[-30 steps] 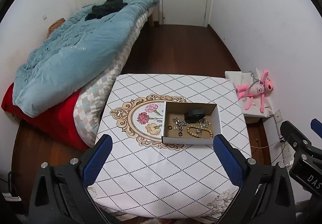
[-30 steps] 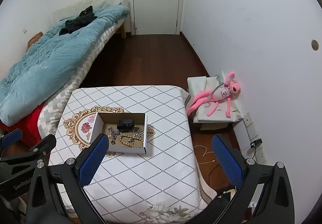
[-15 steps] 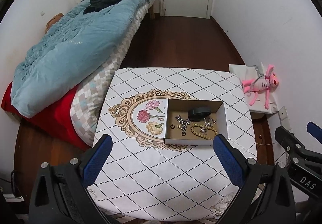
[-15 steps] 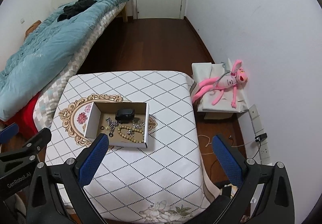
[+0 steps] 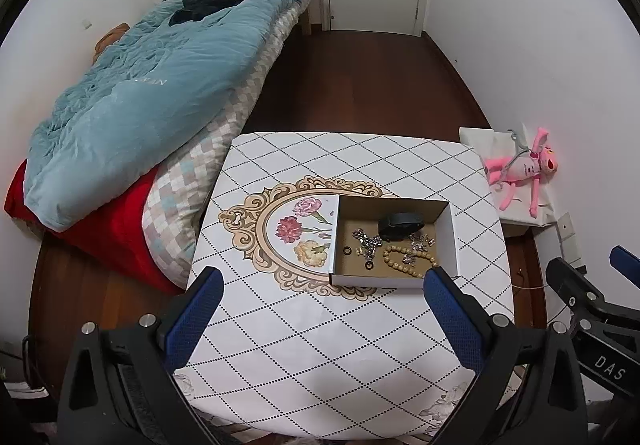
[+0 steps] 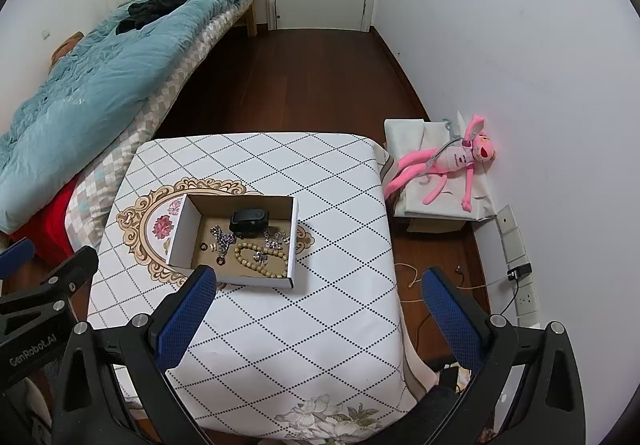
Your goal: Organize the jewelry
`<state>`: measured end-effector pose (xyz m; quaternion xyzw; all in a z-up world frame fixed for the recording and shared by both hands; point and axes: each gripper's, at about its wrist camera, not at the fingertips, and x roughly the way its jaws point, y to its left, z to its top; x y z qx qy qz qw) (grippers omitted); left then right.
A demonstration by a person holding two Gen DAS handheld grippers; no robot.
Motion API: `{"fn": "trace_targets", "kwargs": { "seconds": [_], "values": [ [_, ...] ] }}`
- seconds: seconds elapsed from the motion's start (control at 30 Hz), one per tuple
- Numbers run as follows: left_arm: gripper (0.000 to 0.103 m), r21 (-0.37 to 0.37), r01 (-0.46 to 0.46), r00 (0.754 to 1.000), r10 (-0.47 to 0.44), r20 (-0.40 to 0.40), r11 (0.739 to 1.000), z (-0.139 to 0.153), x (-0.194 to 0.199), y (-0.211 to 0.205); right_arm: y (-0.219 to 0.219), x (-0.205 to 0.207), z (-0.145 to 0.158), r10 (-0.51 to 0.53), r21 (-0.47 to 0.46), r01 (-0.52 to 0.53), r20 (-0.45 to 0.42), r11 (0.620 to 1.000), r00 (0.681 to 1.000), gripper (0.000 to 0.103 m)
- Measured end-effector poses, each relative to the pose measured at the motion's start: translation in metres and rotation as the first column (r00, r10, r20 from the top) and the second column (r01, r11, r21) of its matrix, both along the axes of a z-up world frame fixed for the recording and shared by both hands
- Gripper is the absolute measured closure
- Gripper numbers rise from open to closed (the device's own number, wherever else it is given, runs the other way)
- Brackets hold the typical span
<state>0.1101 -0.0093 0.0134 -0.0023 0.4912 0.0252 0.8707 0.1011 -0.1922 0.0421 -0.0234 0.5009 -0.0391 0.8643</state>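
Left hand-held gripper (image 5: pixel 322 287) and right hand-held gripper (image 6: pixel 316 285) both spread wide, empty, above desk (image 5: pixel 320 345) near edge. Cardboard box (image 5: pixel 446 241) beyond holds bead bracelet (image 5: pixel 406 263), chains, rings.

An open cardboard box (image 5: pixel 451 245) sits on the diamond-patterned tablecloth (image 5: pixel 320 333); inside it a wooden bead bracelet (image 5: pixel 404 265) lies before a black oval case (image 5: pixel 400 224), silver chain (image 5: pixel 366 239) left.
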Motion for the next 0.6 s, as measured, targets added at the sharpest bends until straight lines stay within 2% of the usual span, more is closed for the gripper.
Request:
{"fn": "trace_targets", "kwargs": {
  "seconds": [0.6],
  "values": [
    [0.001, 0.007, -0.013, 1.000, 0.013, -0.010, 1.000, -0.0042, -0.0016, 0.0054, 0.0001, -0.0014, -0.0032, 0.012, -0.002, -0.012, -0.015, 1.000, 1.000, 0.000]
  ]
}}
